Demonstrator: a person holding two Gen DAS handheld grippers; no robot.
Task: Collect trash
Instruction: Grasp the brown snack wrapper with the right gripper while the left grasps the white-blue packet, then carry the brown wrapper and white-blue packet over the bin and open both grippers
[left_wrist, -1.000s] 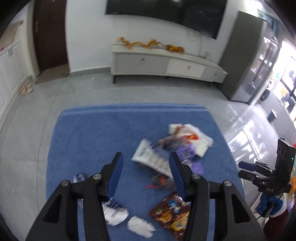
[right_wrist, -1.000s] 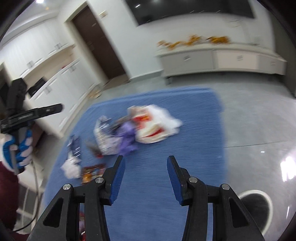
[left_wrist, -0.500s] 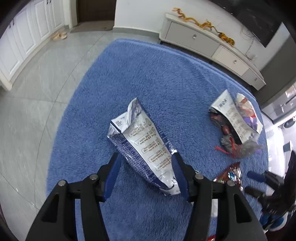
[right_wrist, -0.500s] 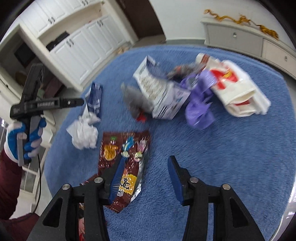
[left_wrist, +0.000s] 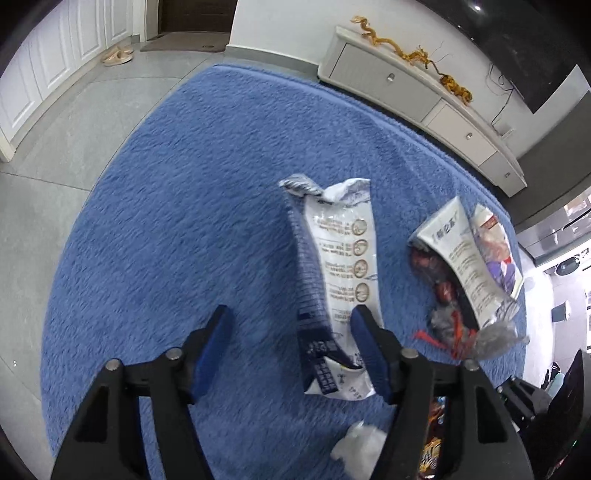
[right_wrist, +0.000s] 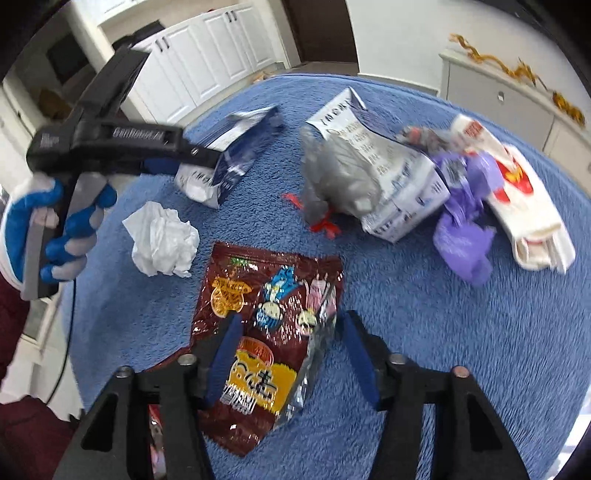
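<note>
Right wrist view: your shaggy blue rug (right_wrist: 424, 332) fills the frame, trash strewn across it. At lower centre, your right gripper (right_wrist: 288, 350) gapes over a glossy maroon snack bag (right_wrist: 266, 332), its yellow label unreadable. Your left gripper (left_wrist: 291, 343), also apart, straddles a crinkled white-and-navy pouch (left_wrist: 340, 280).

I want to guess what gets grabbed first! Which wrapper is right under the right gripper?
The dark red snack bag with cartoon pictures. It lies between the right gripper's open fingers; the blue-and-white bag and white carton lie farther away on the rug.
</note>
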